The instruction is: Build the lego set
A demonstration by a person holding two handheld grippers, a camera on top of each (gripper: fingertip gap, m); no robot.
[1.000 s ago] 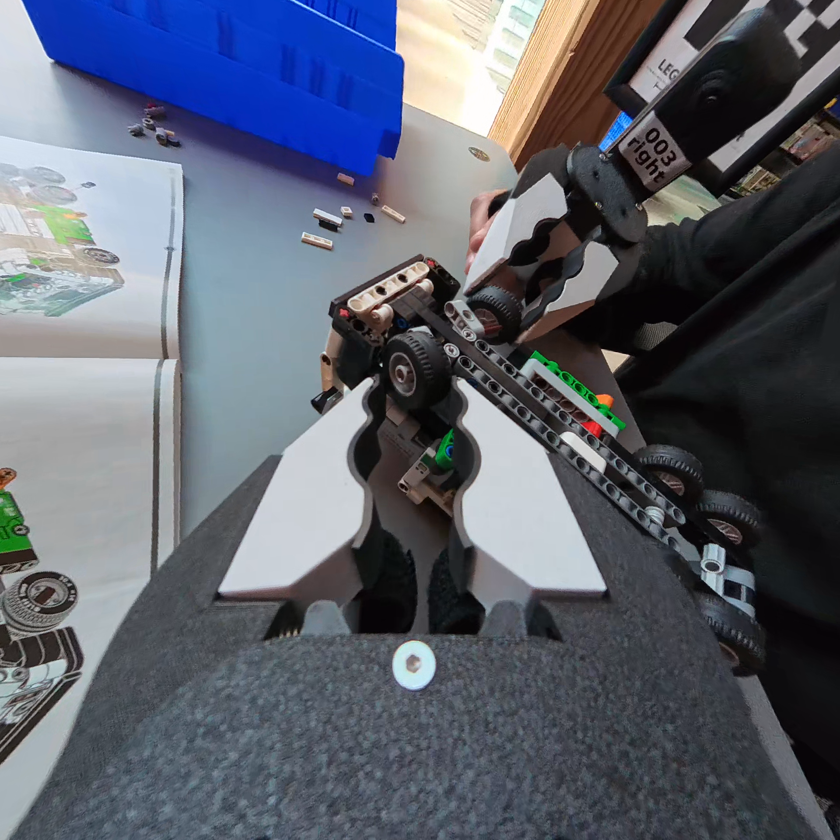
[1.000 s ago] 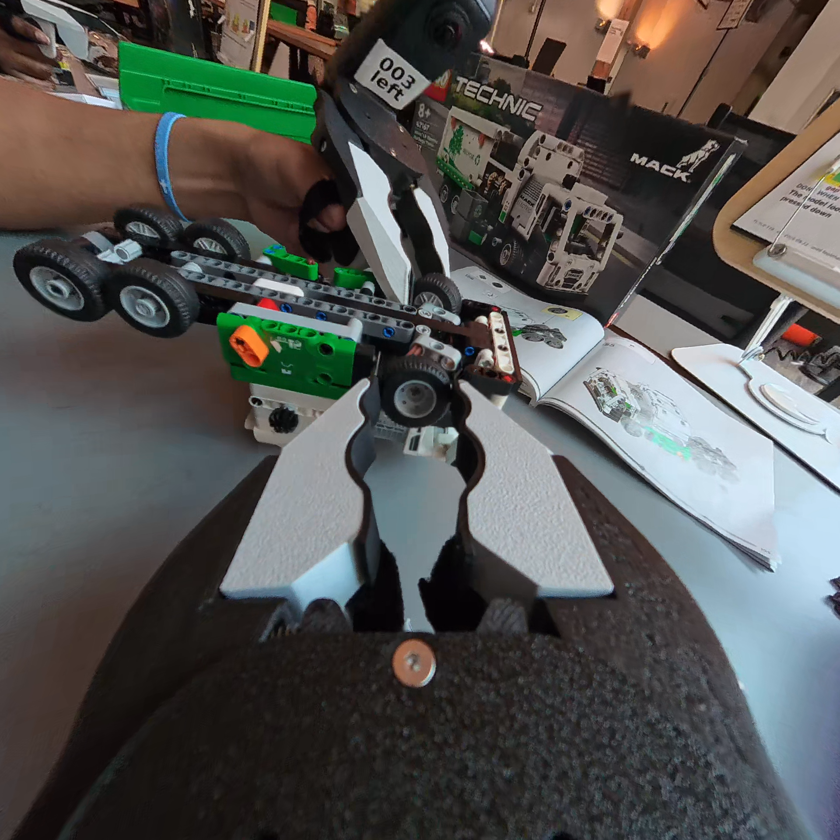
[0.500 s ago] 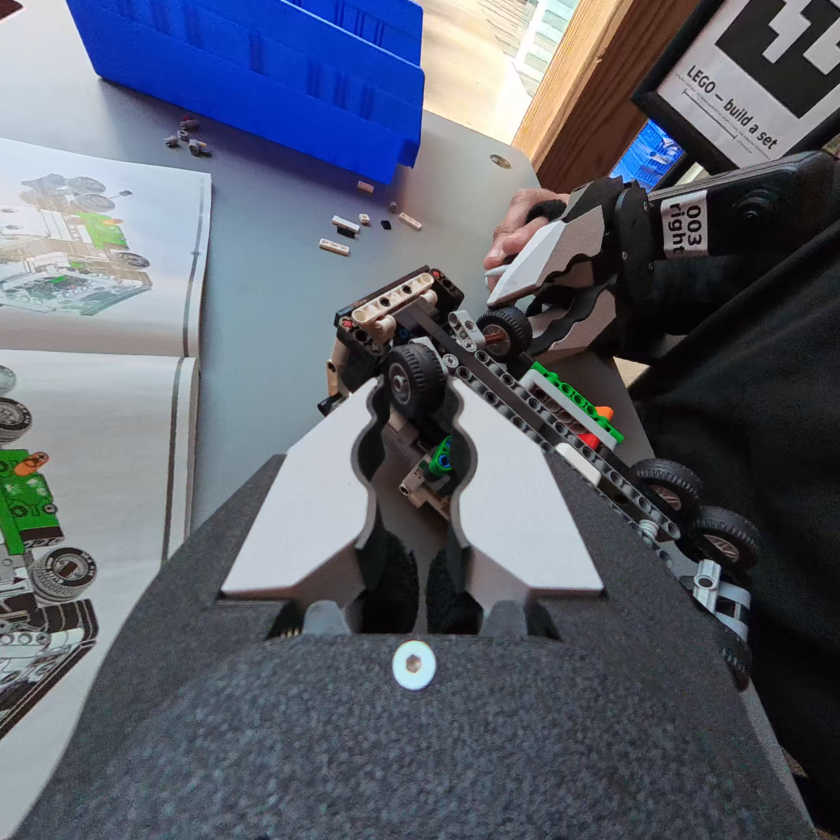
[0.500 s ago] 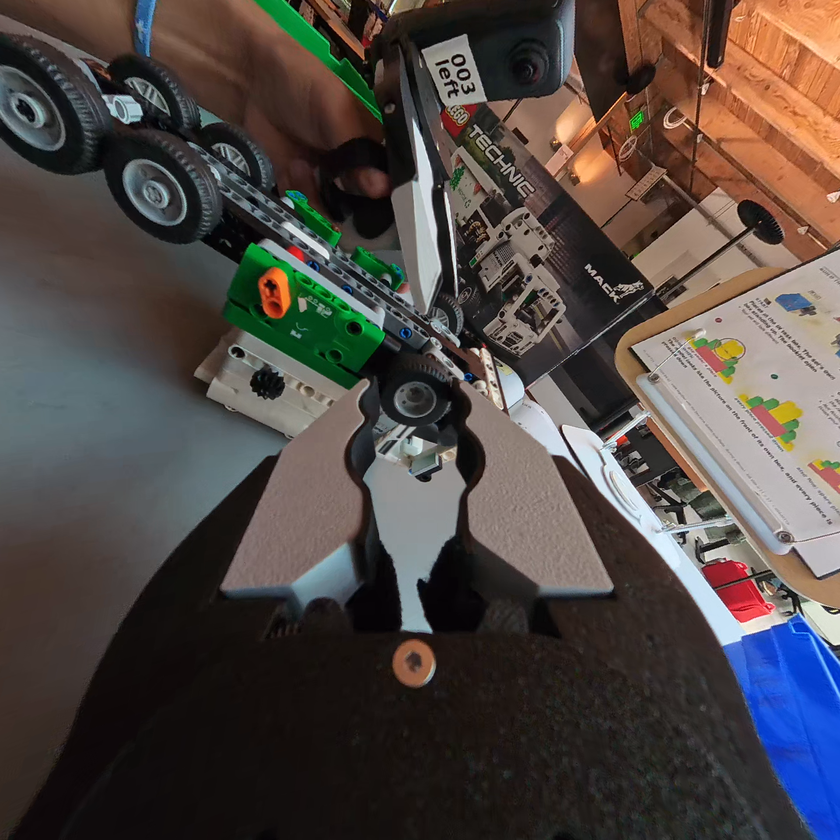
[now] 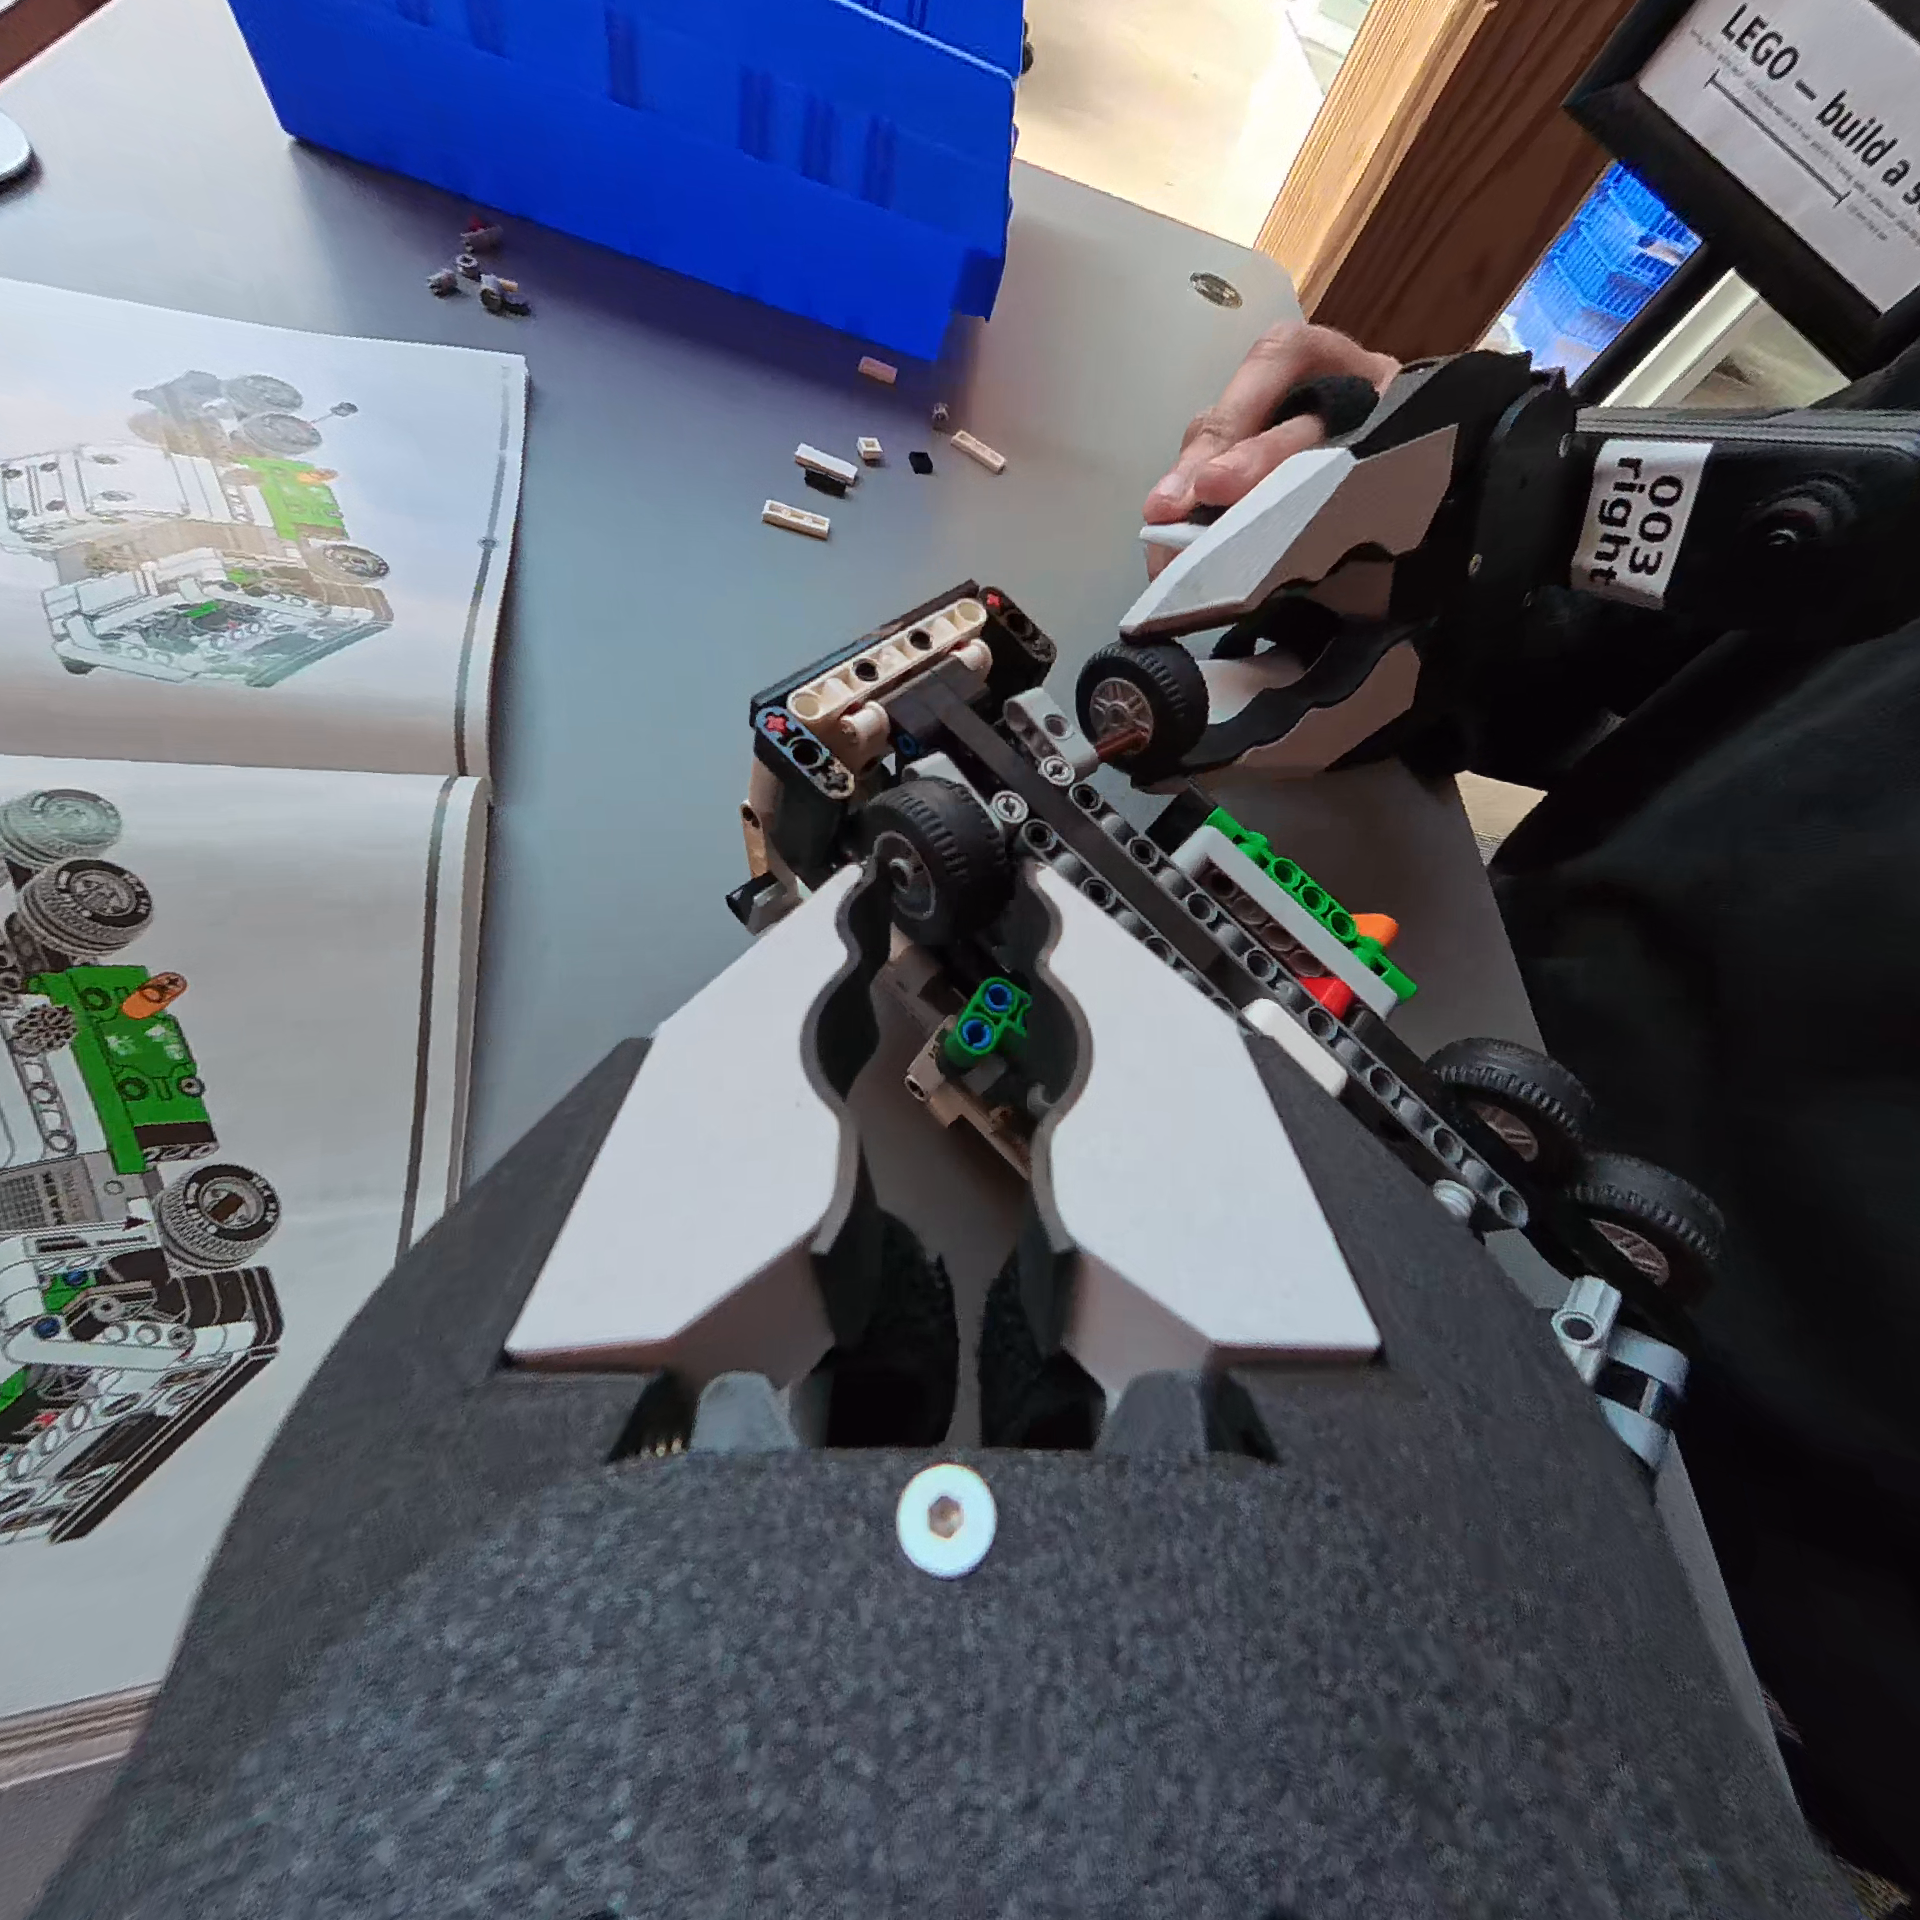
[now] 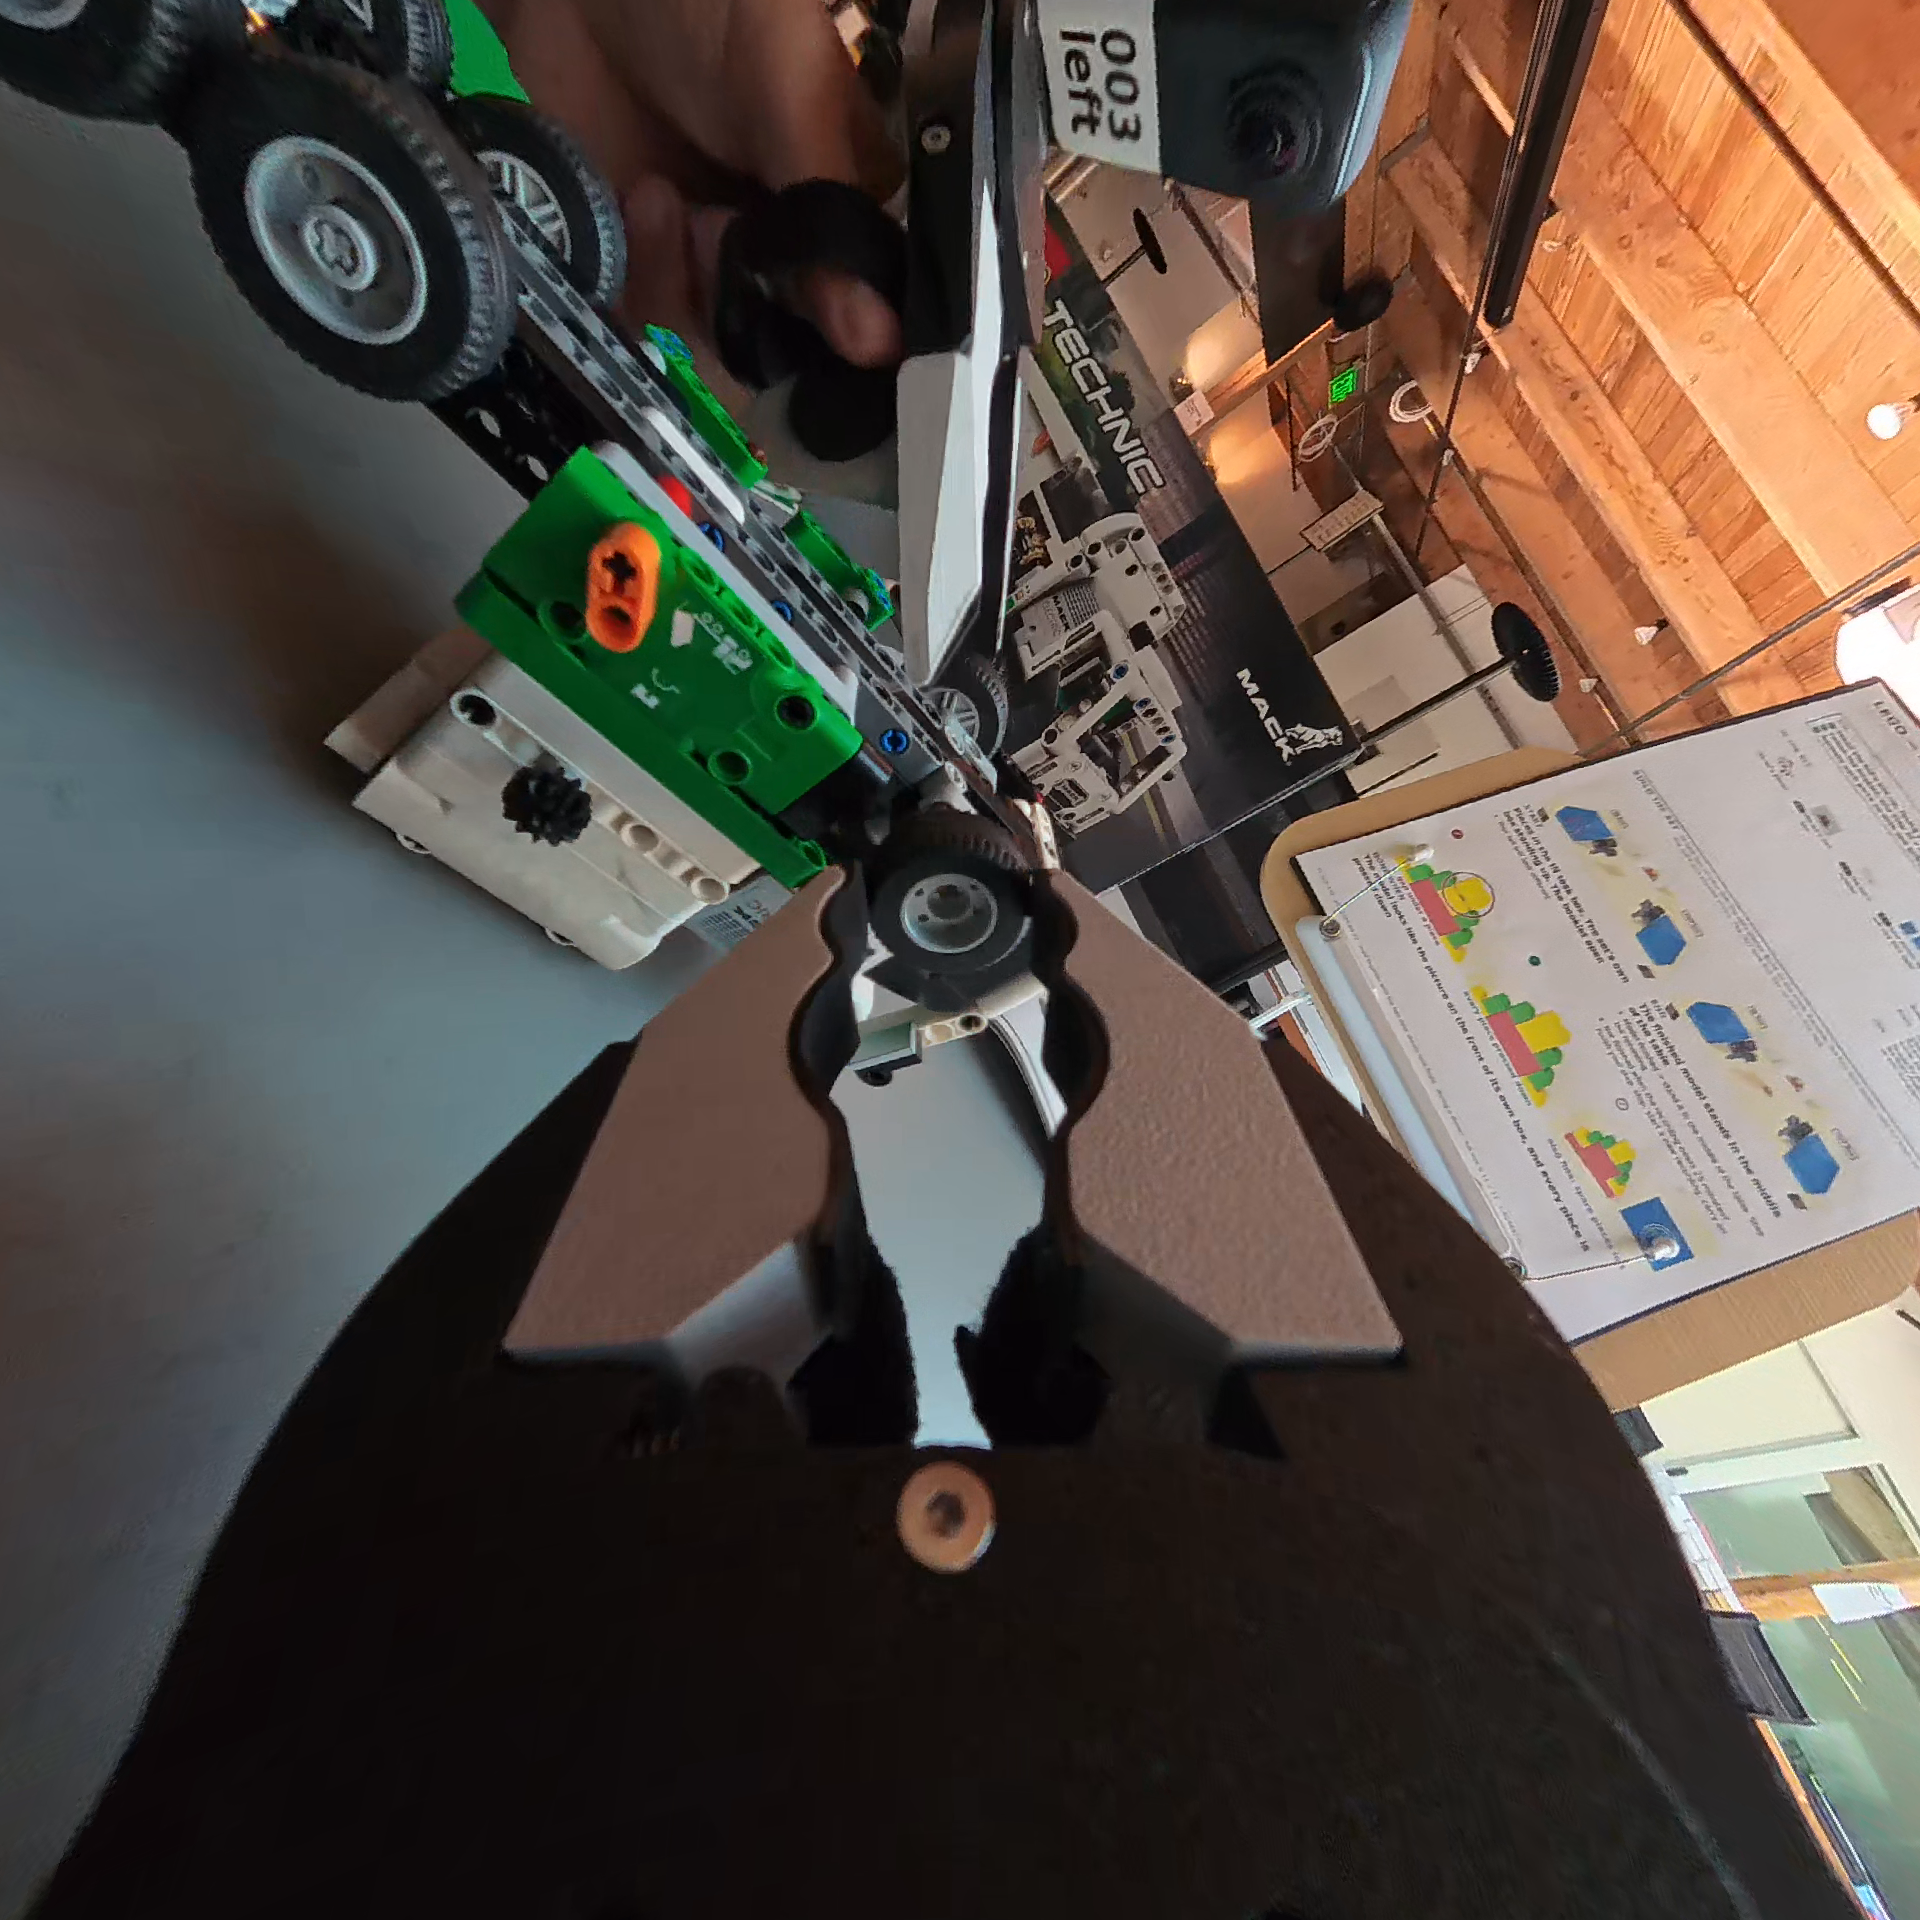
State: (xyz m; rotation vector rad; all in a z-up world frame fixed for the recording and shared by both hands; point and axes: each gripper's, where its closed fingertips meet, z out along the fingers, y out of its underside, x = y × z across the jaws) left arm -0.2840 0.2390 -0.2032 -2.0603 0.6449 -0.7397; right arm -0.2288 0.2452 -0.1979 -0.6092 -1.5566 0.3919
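Long black-and-grey lego truck chassis with green side blocks (image 5: 1226,914) held tilted above grey counter (image 5: 644,582), near its right edge. Left tool (image 5: 940,883) clenched on small black front wheel (image 5: 935,857). Right tool (image 6: 940,883) clenched on opposite front wheel (image 6: 951,914). Open instruction booklet (image 5: 260,644) lies along left edge; blue plastic bin (image 5: 665,135) at far edge; loose small pieces (image 5: 862,468) between.

Right gripper (image 5: 1195,665) rolled over from near-upright to lying sideways; its jaws now stack one above the other around the front wheel (image 5: 1141,702). Right wrist view tipped accordingly: truck chassis (image 6: 665,582) now runs steeply up-left, ceiling beams in sight. Left wrist view drew slightly nearer the blue bin (image 5: 665,135). Chassis angle over the tabletop (image 5: 644,582) little altered.
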